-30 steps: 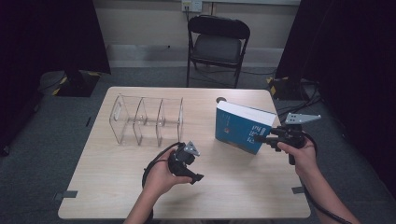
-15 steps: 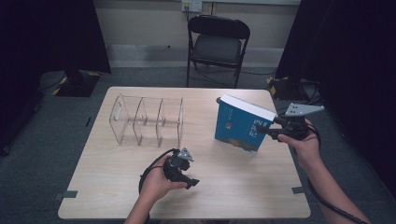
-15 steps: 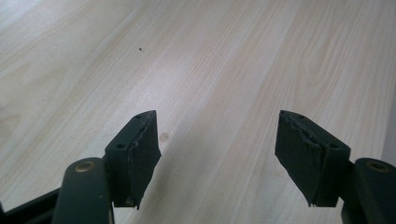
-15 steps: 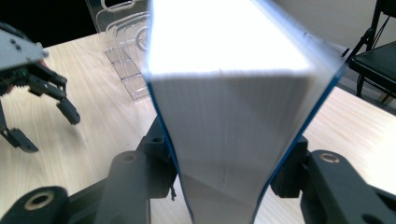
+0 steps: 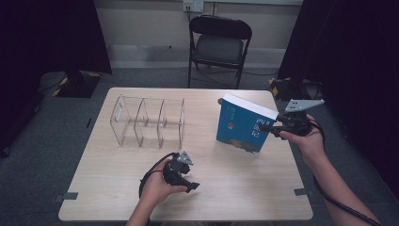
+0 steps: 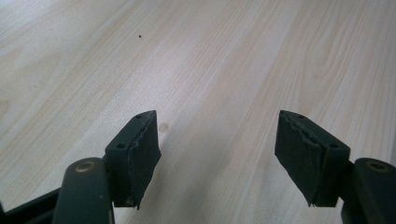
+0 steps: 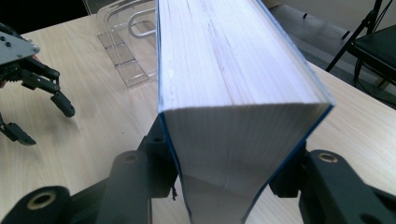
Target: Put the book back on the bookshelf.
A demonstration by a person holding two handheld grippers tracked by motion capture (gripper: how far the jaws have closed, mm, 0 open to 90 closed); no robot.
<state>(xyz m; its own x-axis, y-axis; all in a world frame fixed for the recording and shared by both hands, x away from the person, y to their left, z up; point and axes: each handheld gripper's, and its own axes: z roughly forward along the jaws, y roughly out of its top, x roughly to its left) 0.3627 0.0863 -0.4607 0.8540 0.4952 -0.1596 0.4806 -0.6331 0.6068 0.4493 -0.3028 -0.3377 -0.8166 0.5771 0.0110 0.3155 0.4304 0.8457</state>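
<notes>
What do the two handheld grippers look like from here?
Both grippers are black. The left gripper has two blocky fingers with worn, chipped pads, and a black cable loops from it. The right gripper carries a grey three-cornered plate on top and trails a black cable. The forearms are bare, no sleeves.

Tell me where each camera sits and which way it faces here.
High view: above the person's side, looking forward and down at the pale wooden table; both forearms show.
Left gripper view: on the left gripper, facing bare tabletop; open jaws.
Right gripper view: on the right gripper, jaws clamping the thick blue-covered book.
Shared: book and clear plastic divider rack in high and right views.
</notes>
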